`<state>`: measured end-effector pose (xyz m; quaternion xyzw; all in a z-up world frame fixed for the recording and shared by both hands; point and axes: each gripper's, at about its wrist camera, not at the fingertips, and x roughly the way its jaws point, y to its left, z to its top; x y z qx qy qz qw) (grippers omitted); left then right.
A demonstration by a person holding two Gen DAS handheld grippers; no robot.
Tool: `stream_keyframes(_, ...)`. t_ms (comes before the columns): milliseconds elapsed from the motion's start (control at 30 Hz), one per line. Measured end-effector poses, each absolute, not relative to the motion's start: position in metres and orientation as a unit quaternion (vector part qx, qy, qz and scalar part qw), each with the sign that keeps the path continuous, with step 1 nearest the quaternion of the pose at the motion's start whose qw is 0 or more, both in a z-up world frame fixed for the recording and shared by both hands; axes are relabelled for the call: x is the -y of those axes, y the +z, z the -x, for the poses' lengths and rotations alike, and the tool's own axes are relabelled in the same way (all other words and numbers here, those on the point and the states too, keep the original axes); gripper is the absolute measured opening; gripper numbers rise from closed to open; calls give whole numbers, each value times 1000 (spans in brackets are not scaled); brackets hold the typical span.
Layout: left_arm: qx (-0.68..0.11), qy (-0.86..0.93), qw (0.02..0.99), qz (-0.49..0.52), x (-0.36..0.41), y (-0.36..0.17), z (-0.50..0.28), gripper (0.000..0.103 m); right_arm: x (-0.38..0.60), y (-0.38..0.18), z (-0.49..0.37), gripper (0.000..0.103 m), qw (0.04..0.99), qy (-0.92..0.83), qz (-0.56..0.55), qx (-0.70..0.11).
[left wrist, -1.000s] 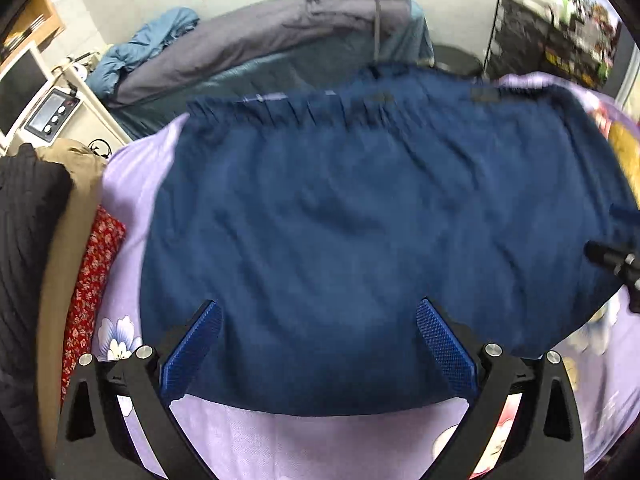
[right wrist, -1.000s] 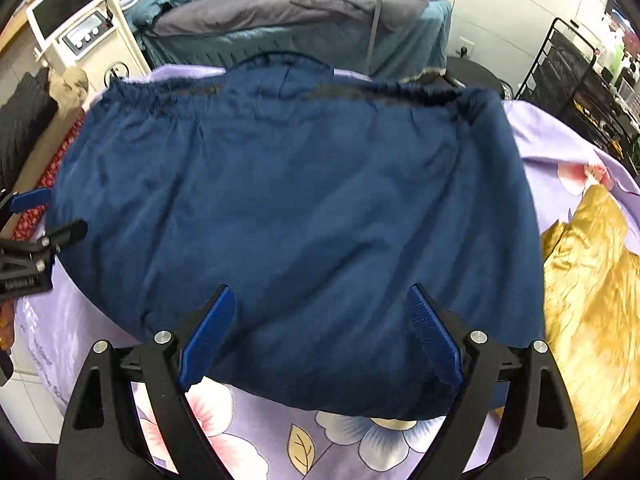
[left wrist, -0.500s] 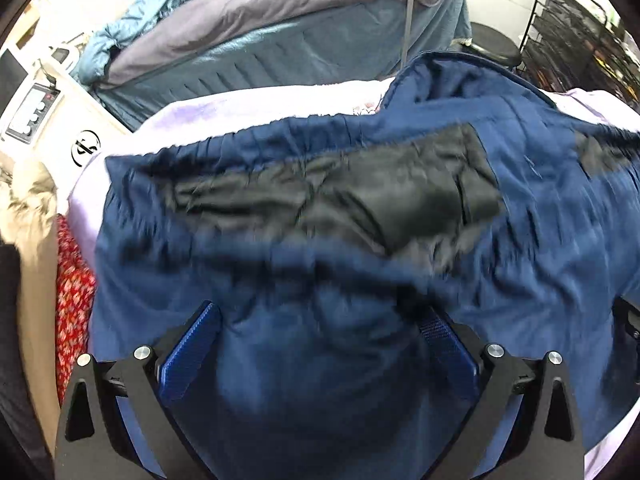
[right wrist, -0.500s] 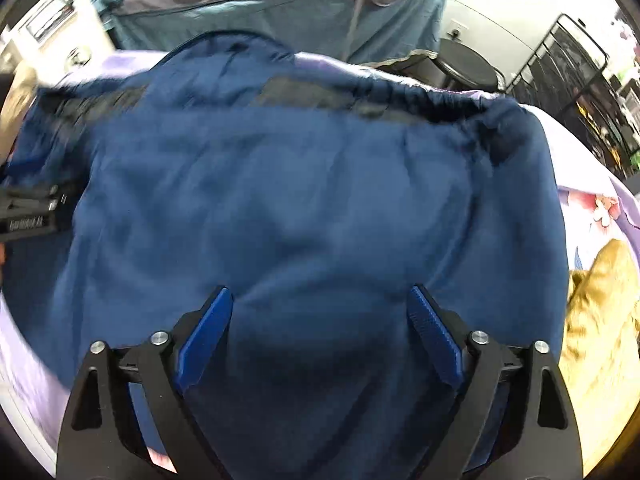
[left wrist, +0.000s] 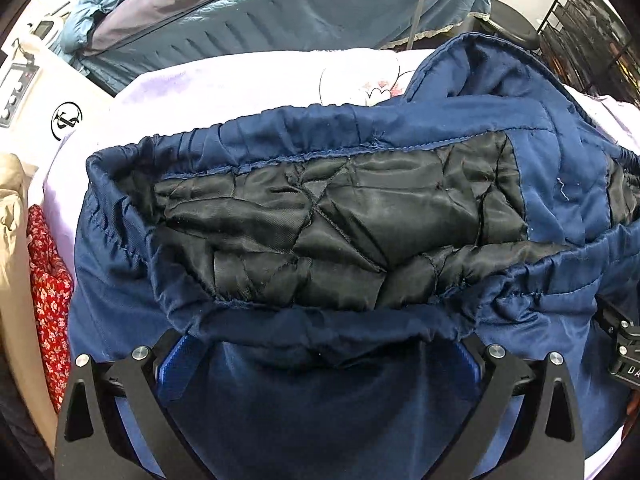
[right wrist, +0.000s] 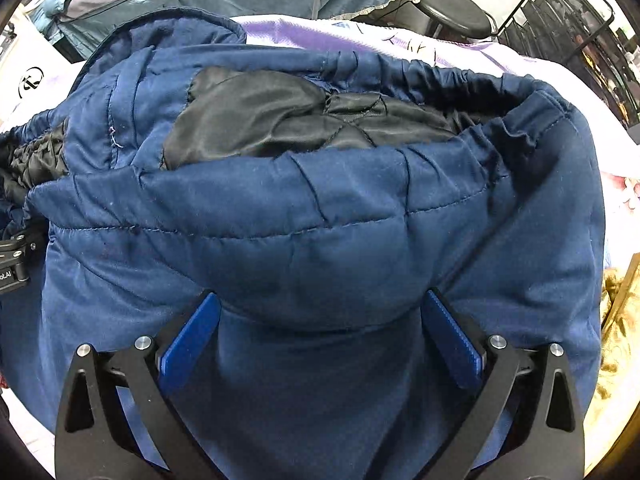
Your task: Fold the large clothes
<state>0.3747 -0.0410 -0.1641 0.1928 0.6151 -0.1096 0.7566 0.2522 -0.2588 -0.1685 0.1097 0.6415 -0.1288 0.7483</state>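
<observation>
A navy padded jacket (left wrist: 280, 392) with black quilted lining (left wrist: 340, 240) lies on a lilac floral sheet (left wrist: 240, 88); it also fills the right wrist view (right wrist: 320, 248), lining (right wrist: 260, 120) showing. My left gripper (left wrist: 320, 364) is open, its jaws wide apart, low over the jacket's left part with the elastic hem bunched between the fingers. My right gripper (right wrist: 320, 340) is open, its blue pads (right wrist: 452, 344) wide apart over the jacket's right part. Each gripper shows at the edge of the other's view (left wrist: 624, 344) (right wrist: 12, 256).
A stack of folded clothes, beige and red floral (left wrist: 48, 304), lies at the left. A gold cloth (right wrist: 616, 344) lies at the right. Behind are a covered bed (left wrist: 280, 12), a white machine (left wrist: 24, 92), a stool (right wrist: 452, 12) and a wire rack (right wrist: 568, 36).
Both grippers moved forward and down over the jacket, from its near edge toward the far hem. The hem now bunches up, exposing the black lining. Both stayed open.
</observation>
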Motion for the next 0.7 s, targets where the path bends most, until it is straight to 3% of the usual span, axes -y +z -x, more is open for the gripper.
stream_keyframes(400,-575,-122,784,-198,37,-138,-326,97,253,-152,-226,98,758,-124,-116,-629)
stream_keyframes(700,-558,-156,793,-189,22,-119,-267,96,240,-118,-162,98,804,-112,-95,-576)
